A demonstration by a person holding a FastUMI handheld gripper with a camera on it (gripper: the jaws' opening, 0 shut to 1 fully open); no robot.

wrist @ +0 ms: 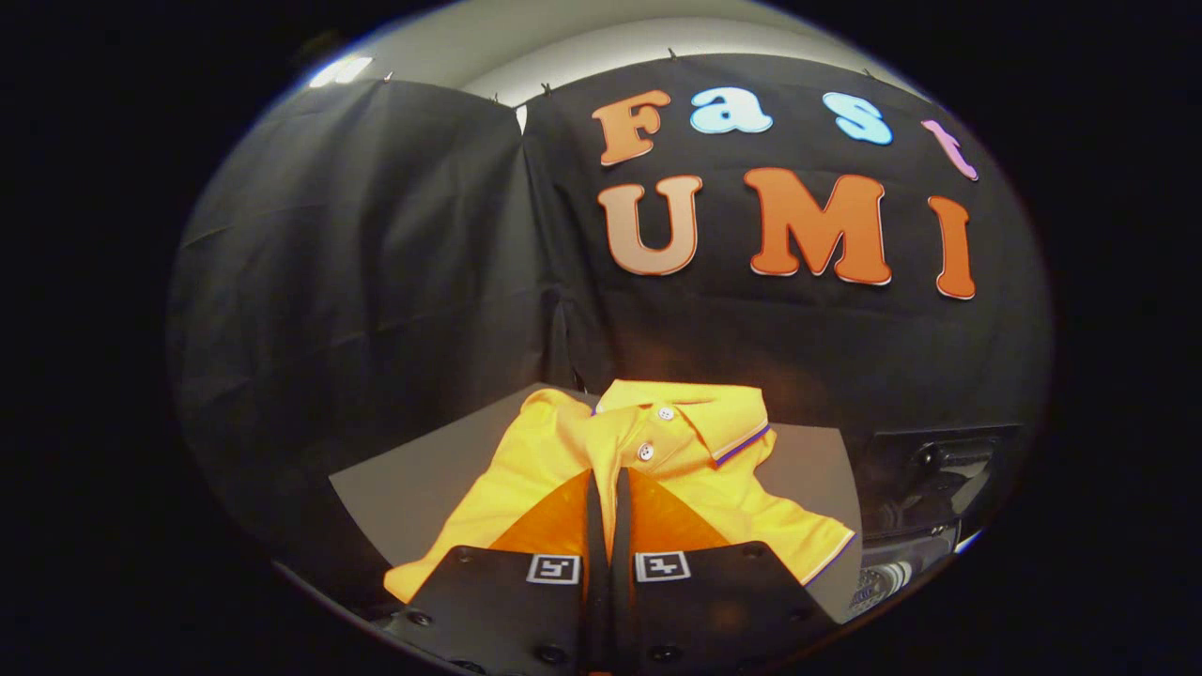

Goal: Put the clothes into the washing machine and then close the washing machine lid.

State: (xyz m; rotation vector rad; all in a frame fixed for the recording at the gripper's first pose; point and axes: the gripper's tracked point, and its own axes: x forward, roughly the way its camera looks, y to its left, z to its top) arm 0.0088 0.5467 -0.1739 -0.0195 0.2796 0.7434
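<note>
gripper (608, 479) at bottom centre of the gripper view, two black finger bodies side by side, each with a small square black-and-white marker on top. the orange fingers (554, 526) taper forward and meet at the tips, only a thin dark slit between them, so the claw is narrow, pinched together. cannot tell if any cloth is caught between the tips; they sit low over the shirt front, right at the placket line.

yellow polo shirt (526, 469) lies spread on a grey board (404, 488), just ahead of and under the fingers. collar (723, 422) folded at the far end, with a dark blue and orange trim stripe along its edge. two white buttons (645, 452) on the placket just beyond the fingertips. one sleeve runs out to the right with the same striped trim at the cuff; the other side of the shirt drapes off toward the near left corner of the board.

washing machine (930, 488) to the right of the board, dark, just beside its right edge, lower than the board top. a black glossy lid or panel part shows with a light rim and some ribbed white part beneath; cannot tell whether the lid is up or down.

black cloth wall (376, 263) behind everything, pale ceiling above it.
</note>
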